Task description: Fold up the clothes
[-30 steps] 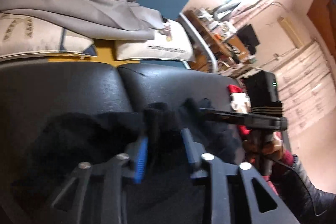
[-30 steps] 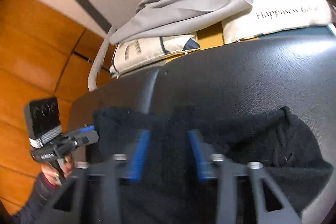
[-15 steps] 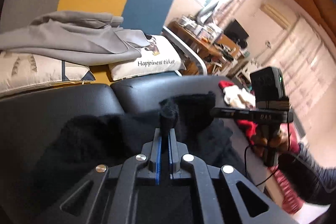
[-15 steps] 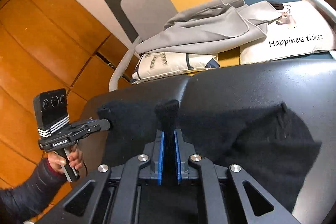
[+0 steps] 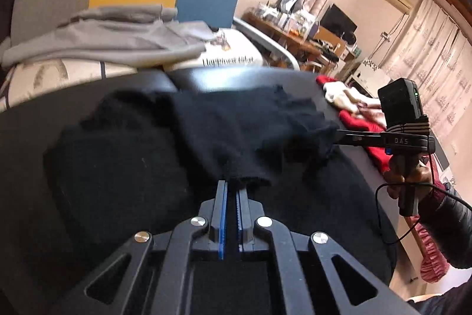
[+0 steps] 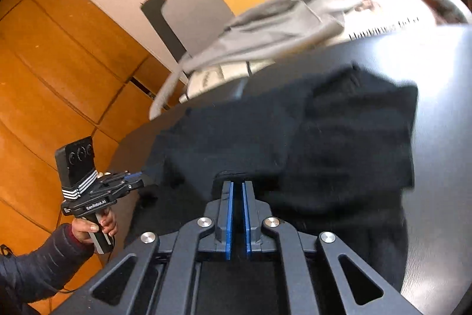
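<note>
Where black garment (image 5: 224, 138) overhangs both tips; left tool (image 5: 231, 185), right tool (image 6: 237, 185) clamped on it

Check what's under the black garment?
The black garment lies on a black padded surface, visible around its edges. Whatever lies beneath its middle is covered. Both sets of jaws clamp its near edge.

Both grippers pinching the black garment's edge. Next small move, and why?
Probably carry the pinched edge forward over the rest of the black garment toward its far edge. Both the left hand-held gripper and right hand-held gripper are clamped on the near edge, lifted off the black cushion, fold unfinished.
</note>
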Motion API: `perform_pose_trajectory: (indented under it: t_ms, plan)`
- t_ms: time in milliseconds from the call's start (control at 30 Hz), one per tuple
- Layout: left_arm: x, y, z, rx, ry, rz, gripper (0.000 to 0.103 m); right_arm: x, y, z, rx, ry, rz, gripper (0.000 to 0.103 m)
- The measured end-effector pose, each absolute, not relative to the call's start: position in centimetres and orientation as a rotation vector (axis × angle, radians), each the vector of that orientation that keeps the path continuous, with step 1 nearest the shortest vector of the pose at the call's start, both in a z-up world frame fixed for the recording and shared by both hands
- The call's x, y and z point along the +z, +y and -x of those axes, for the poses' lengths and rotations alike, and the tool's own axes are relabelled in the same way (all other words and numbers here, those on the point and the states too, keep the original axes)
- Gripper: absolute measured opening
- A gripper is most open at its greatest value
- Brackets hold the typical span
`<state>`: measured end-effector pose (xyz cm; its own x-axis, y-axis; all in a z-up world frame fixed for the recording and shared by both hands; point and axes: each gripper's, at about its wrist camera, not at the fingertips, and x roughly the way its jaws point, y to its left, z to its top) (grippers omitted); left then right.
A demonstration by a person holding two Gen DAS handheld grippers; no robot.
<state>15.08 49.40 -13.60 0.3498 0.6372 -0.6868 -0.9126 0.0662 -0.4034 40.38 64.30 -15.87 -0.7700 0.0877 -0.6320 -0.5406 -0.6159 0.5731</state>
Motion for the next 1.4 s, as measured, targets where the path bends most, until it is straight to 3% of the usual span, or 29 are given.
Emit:
perform_pose_trajectory:
  t_ms: [100,167,200,233,367,467,700,800,900,1000,1033,1133,1400]
  plan:
    - [-14.1,48.7,-14.6,1.201,0.317,0.965,0.008,-16.5,64.8,-42.2,2.365,1.277,0.695,0.011]
    - [-14.1,48.1,-13.9,1.187,0.270,1.008,0.016,-16.4,65.0,-43.2,2.334,1.341,0.620,0.028]
    - [-14.1,47.8,-13.4,1.181,0.235,1.034,0.017,-16.4,65.3,-43.4,2.317,1.368,0.603,0.044]
    - [-14.0,47.5,-12.8,1.179,0.198,1.054,0.019,-16.5,65.5,-43.5,2.300,1.389,0.590,0.051]
    - [-13.9,47.2,-9.9,1.169,0.024,1.164,0.027,-17.3,66.6,-42.4,2.256,1.457,0.573,0.051]
    - [-14.3,48.4,-9.3,1.190,0.019,1.220,0.029,-18.4,66.9,-40.9,2.222,1.465,0.625,0.051]
    - [-16.4,52.3,-10.7,1.144,0.091,1.291,0.035,-19.7,67.2,-38.4,2.205,1.460,0.723,0.047]
    - [-17.2,53.3,-11.1,1.140,0.120,1.323,0.037,-19.9,67.3,-38.2,2.204,1.434,0.766,0.038]
    - [-17.8,53.6,-10.9,1.112,0.089,1.371,0.037,-20.2,67.4,-38.1,2.202,1.416,0.801,0.022]
    - [-17.7,53.7,-11.3,1.089,0.095,1.386,0.031,-20.1,67.4,-38.2,2.199,1.371,0.818,0.009]
    - [-17.5,53.8,-11.7,1.090,0.108,1.369,0.020,-20.0,67.3,-38.2,2.200,1.356,0.822,0.008]
    - [-16.6,53.8,-12.7,1.125,0.146,1.323,0.002,-19.3,67.2,-38.3,2.213,1.324,0.828,0.007]
    - [-13.2,52.6,-12.5,1.131,0.068,1.238,0.003,-16.7,66.8,-39.0,2.262,1.249,0.815,0.005]
